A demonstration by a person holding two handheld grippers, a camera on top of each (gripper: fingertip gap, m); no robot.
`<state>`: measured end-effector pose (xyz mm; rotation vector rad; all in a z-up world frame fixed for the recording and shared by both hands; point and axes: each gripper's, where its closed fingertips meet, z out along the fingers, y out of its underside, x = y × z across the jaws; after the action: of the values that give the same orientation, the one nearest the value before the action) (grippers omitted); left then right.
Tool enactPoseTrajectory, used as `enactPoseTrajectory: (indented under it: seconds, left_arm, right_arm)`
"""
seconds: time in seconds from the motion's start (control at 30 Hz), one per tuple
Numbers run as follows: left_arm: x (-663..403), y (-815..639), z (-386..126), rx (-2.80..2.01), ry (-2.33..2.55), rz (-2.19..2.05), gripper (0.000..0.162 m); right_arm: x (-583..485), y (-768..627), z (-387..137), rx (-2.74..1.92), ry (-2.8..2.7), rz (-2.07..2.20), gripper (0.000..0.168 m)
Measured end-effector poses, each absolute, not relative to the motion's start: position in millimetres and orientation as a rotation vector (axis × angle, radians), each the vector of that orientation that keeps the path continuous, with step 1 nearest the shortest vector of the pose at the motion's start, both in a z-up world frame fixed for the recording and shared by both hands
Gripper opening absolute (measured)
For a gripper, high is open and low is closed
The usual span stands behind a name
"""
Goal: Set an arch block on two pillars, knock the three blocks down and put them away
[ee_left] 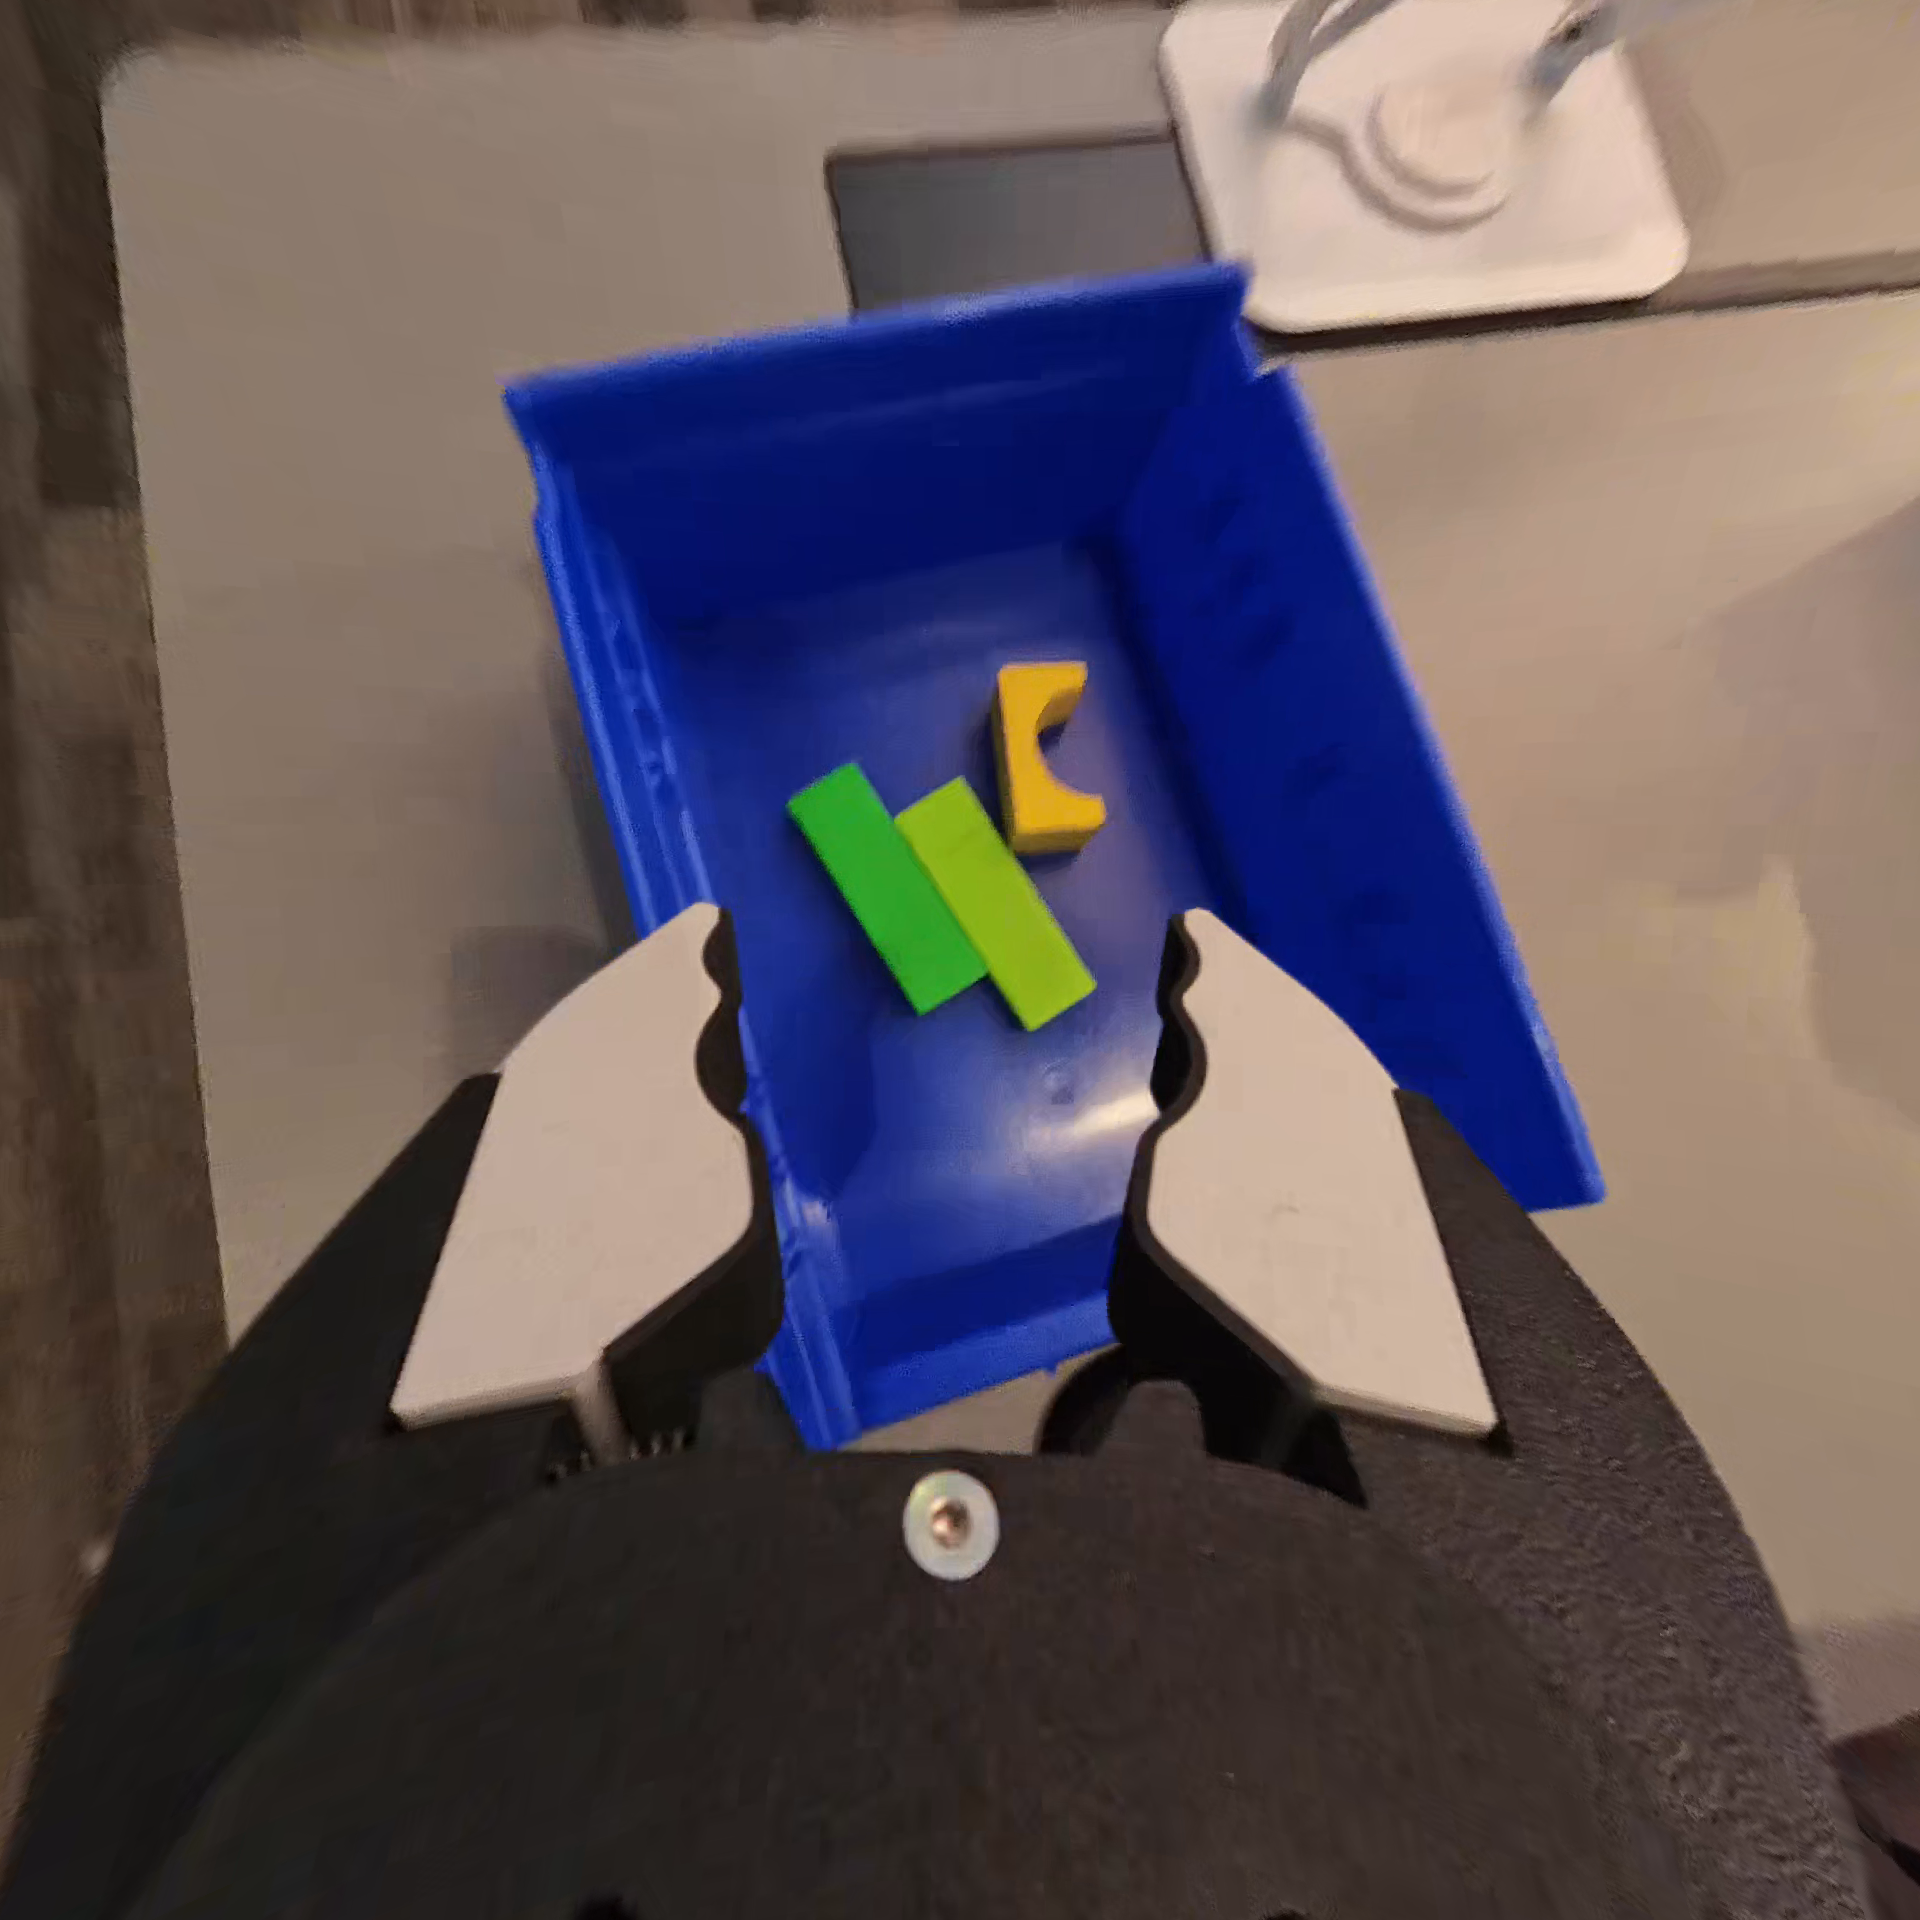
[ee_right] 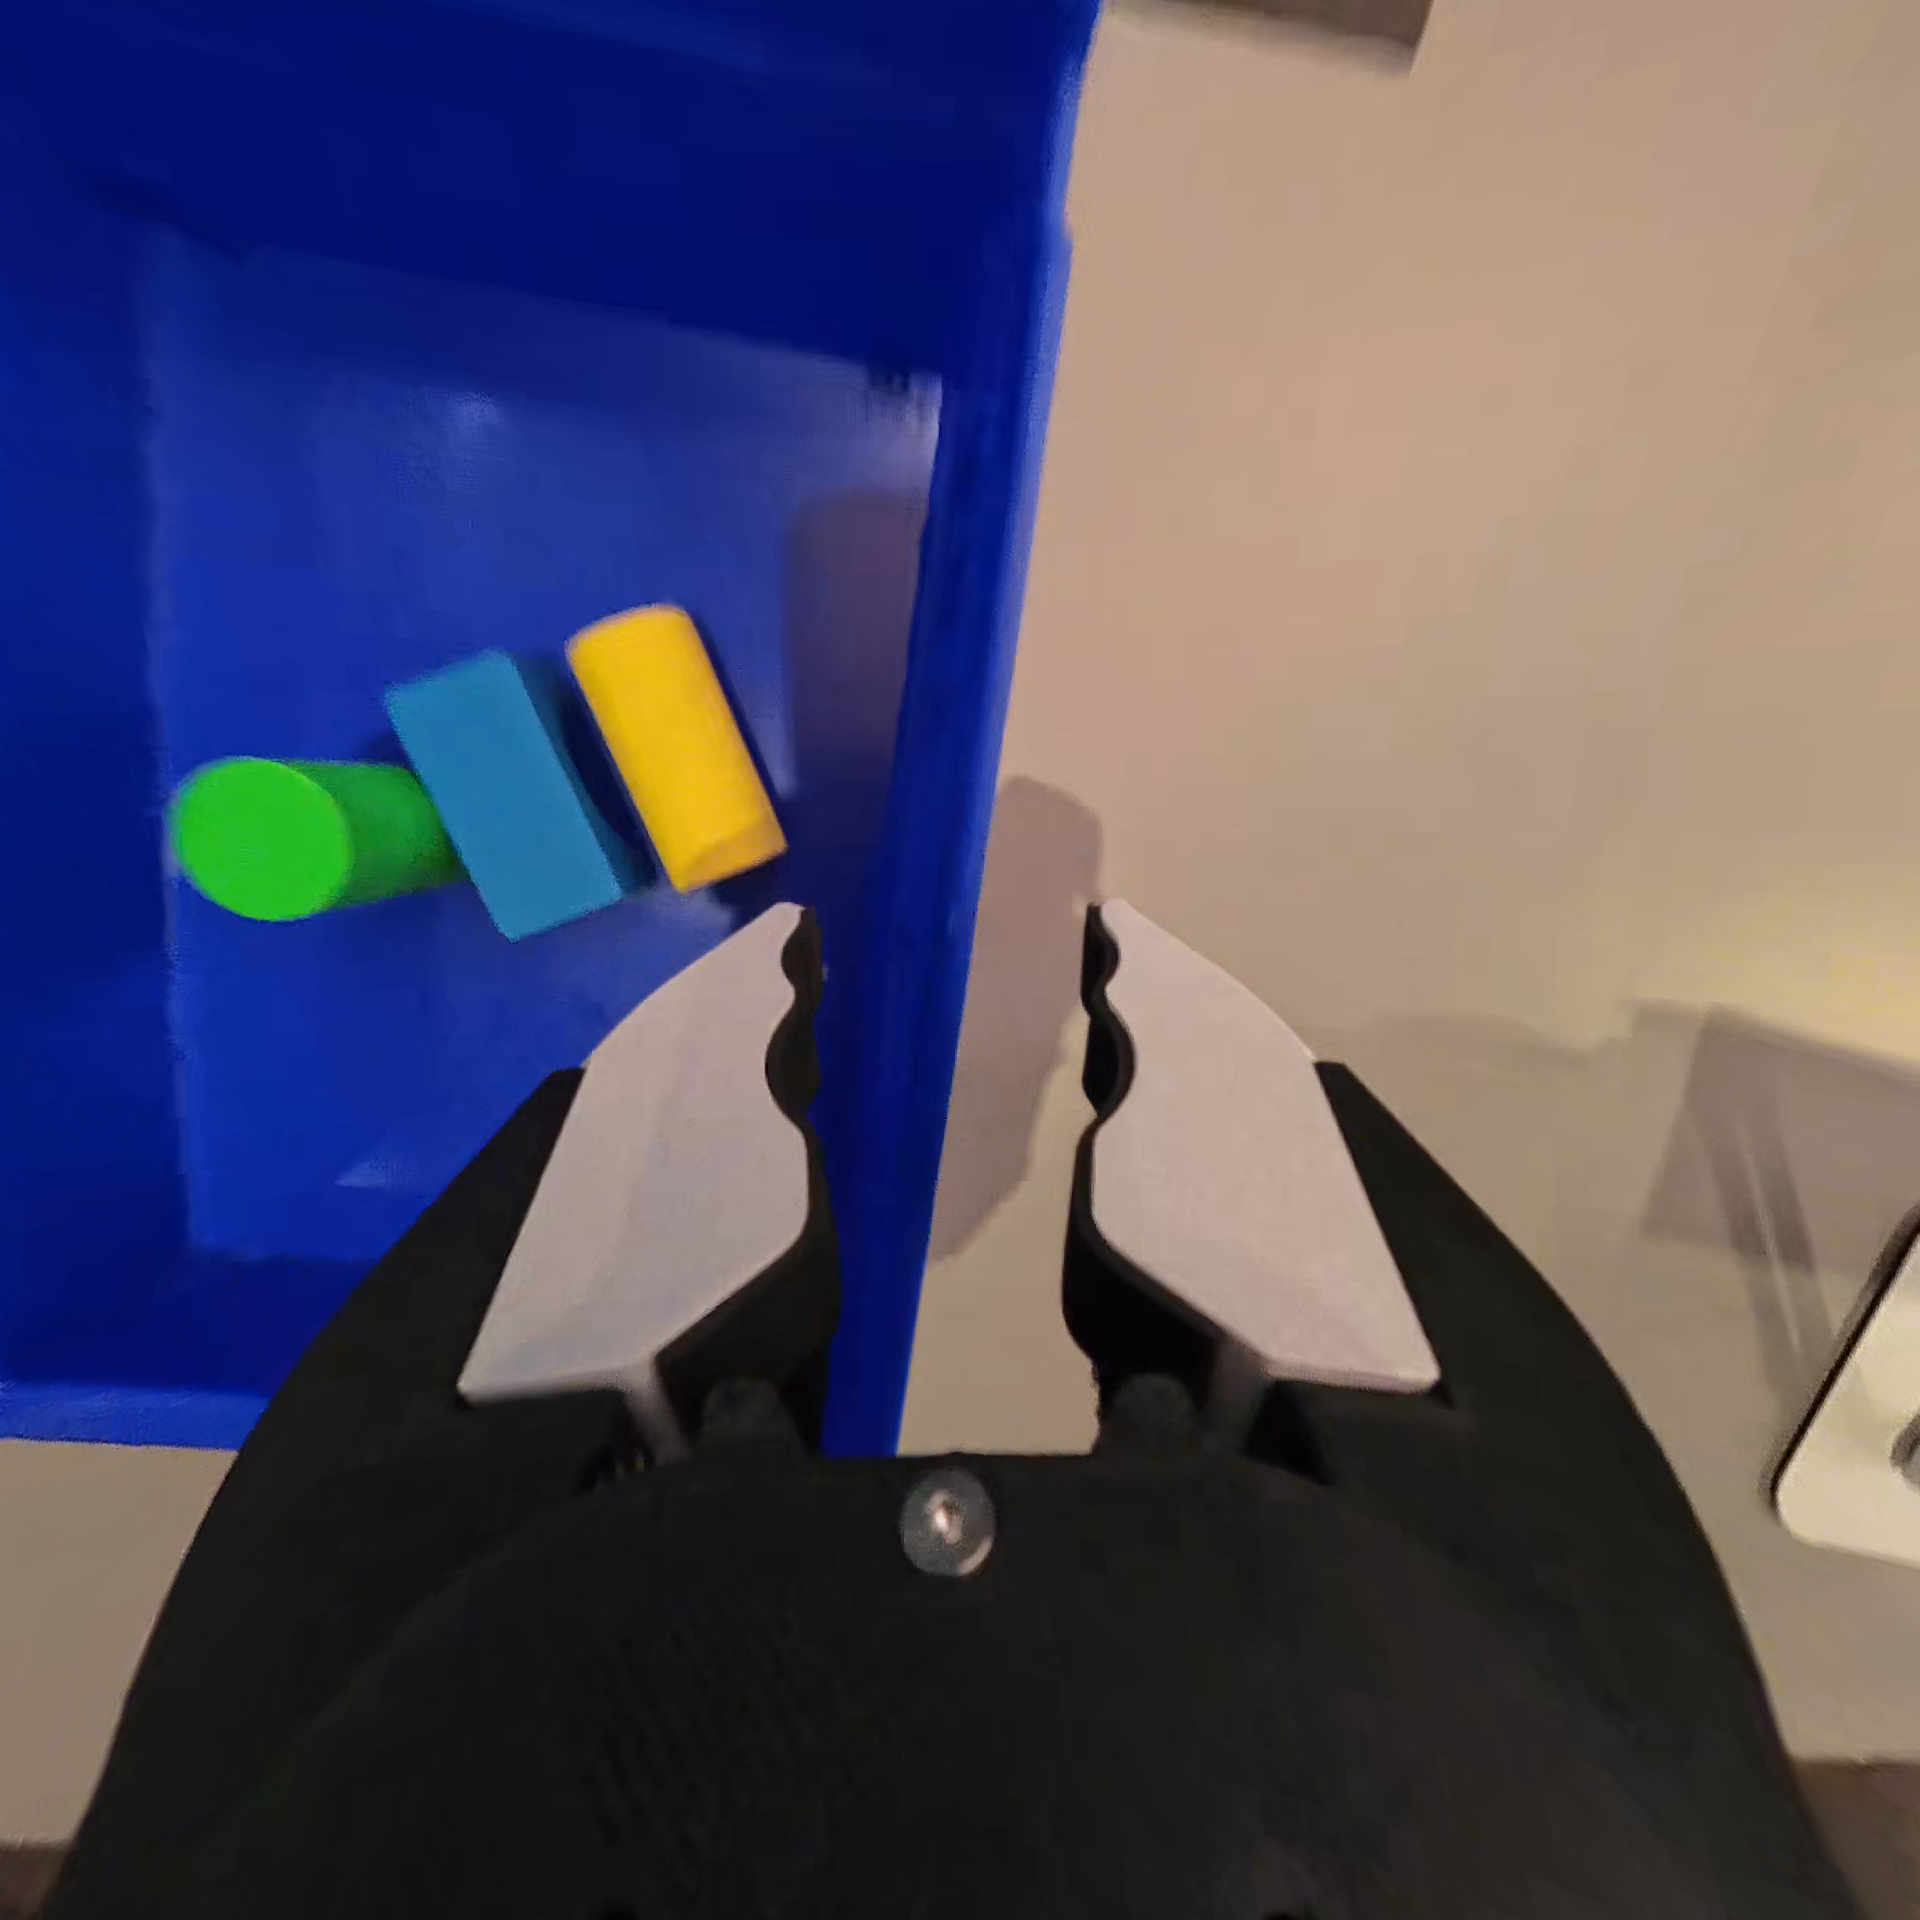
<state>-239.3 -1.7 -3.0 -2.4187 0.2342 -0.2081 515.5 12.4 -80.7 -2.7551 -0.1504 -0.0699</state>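
In the left wrist view a blue bin [ee_left: 1299,727] holds a yellow arch block [ee_left: 1039,779] lying on its side and two green pillar blocks, one darker [ee_left: 883,894] and one lighter [ee_left: 997,904], lying flat side by side. My left gripper [ee_left: 951,920] is open and empty above the bin's near end. In the right wrist view a blue bin [ee_right: 997,623] holds a green cylinder [ee_right: 270,836], a blue block [ee_right: 509,790] and a yellow cylinder [ee_right: 675,748]. My right gripper [ee_right: 945,914] is open and empty, with its fingers on either side of the bin's right wall.
The bins stand on a pale table [ee_left: 312,520]. A dark flat rectangle [ee_left: 1018,218] lies behind the bin, and a white square base with cables [ee_left: 1423,156] stands at the back right. A white object [ee_right: 1860,1455] sits at the right edge. The gap from one gripper's tips to the other's is roughly 75 cm. My left tips are roughly 35 cm from the dark flat rectangle [ee_left: 1018,218].
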Motion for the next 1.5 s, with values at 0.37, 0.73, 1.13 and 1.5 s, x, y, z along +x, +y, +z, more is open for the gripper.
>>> enactPoseTrajectory:
  seconds: [0.37, 0.73, 1.13, 1.5]
  left_arm:
    - [-311, -8, -88, -2.825, 0.059, 0.195, 0.069]
    - [-277, -11, -116, -2.965, 0.159, 0.009, 0.01]
    - [-130, 0, -120, -2.923, 0.568, 0.078, 0.019]
    - [-79, -22, -122, -2.886, 0.797, 0.228, 0.043]
  right_arm:
    - [506, -7, -124, -3.0, -0.08, 0.109, 0.008]
    - [475, -11, -125, -3.039, -0.02, 0.331, 0.007]
    - [378, -3, -124, -3.065, -0.313, 0.284, 0.008]
    - [337, 4, -123, -3.039, -0.421, 0.203, 0.018]
